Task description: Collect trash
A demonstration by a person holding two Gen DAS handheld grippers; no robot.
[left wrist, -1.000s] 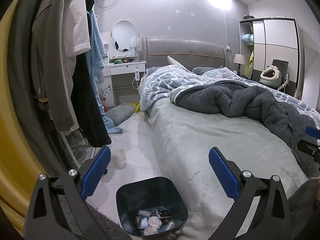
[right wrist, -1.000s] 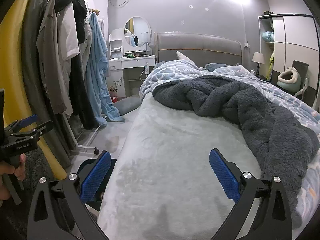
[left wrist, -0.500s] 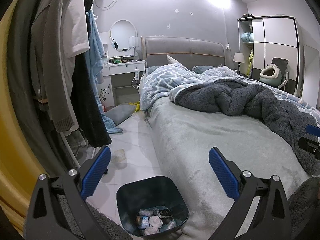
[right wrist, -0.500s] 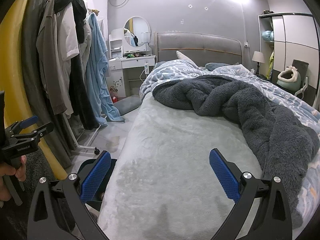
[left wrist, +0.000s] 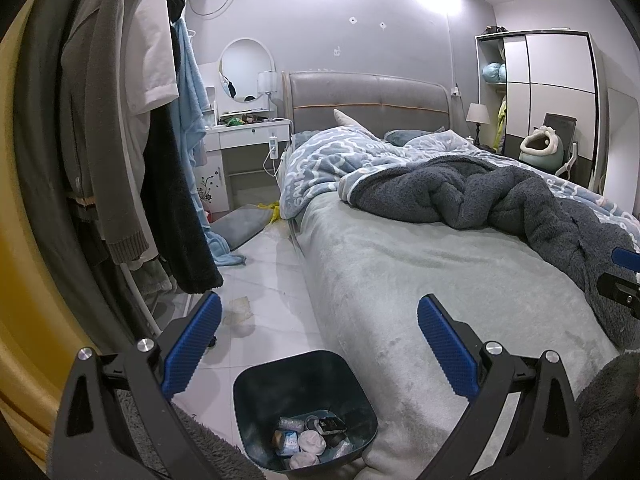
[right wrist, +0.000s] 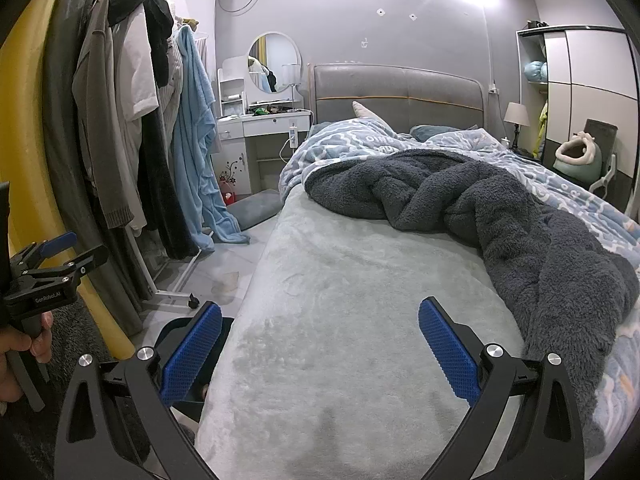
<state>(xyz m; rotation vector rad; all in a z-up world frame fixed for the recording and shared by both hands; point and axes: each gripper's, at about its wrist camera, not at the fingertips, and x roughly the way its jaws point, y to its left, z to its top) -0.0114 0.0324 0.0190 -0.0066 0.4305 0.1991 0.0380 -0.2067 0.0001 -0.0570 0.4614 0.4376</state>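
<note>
A dark blue trash bin (left wrist: 280, 384) stands on the tiled floor at the foot corner of the bed, with several crumpled papers and small packages (left wrist: 310, 438) inside. My left gripper (left wrist: 318, 340) is open and empty, held above the bin. My right gripper (right wrist: 320, 344) is open and empty over the grey bed sheet (right wrist: 360, 300). The bin's edge (right wrist: 176, 326) shows behind the right gripper's left finger. A scrap of paper (left wrist: 240, 306) lies on the floor beside the bed. The left gripper also shows at the left edge of the right wrist view (right wrist: 52, 260).
A clothes rack (left wrist: 132, 128) with hanging garments stands on the left on a wheeled base (right wrist: 172, 300). A dark fleece blanket (right wrist: 500, 216) and blue quilt (left wrist: 340, 156) lie on the bed. A white vanity (left wrist: 248, 132) and grey cushion (left wrist: 240, 224) are beyond.
Both views have shifted only slightly. The left gripper has drifted a little, with the bin sitting slightly to the right in its view. Both grippers stay open.
</note>
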